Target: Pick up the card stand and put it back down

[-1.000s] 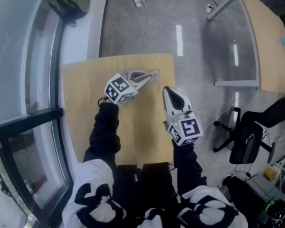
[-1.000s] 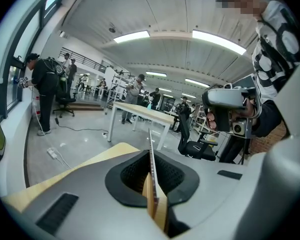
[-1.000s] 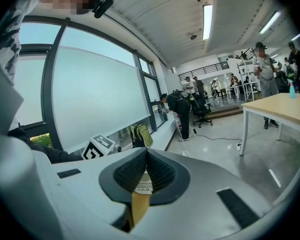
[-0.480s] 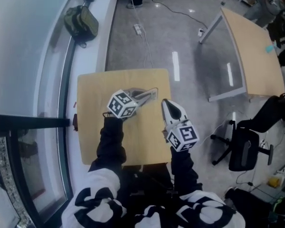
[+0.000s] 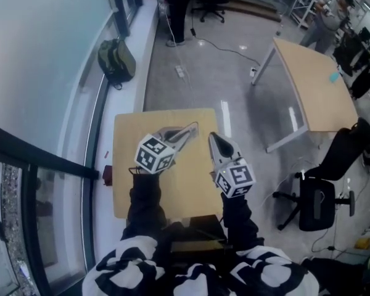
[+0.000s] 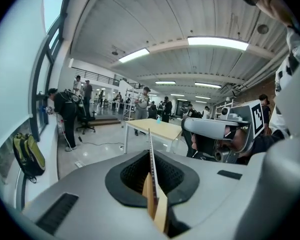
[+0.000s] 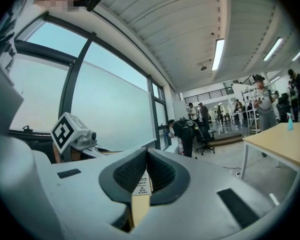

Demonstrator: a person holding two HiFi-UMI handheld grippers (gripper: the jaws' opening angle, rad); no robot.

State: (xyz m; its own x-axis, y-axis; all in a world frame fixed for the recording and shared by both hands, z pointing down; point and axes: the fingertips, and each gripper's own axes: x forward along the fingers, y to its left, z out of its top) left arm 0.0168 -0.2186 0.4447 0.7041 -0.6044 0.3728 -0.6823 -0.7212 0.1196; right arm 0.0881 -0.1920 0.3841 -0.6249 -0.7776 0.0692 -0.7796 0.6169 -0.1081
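The table [image 5: 126, 184] is bare, so the stand is off it, and I'd judge this the pause between lifting and setting down. The left gripper [image 5: 184, 132] hangs above the tabletop, jaws pinched nearly together on the stand [image 6: 150, 151], a thin sheet seen edge-on, probably so it cannot swing. The right gripper [image 5: 217, 142] hovers just beside it, jaws drawn together too. A small printed slip [image 7: 142, 183] shows in their gap; gripped or not, I cannot say.
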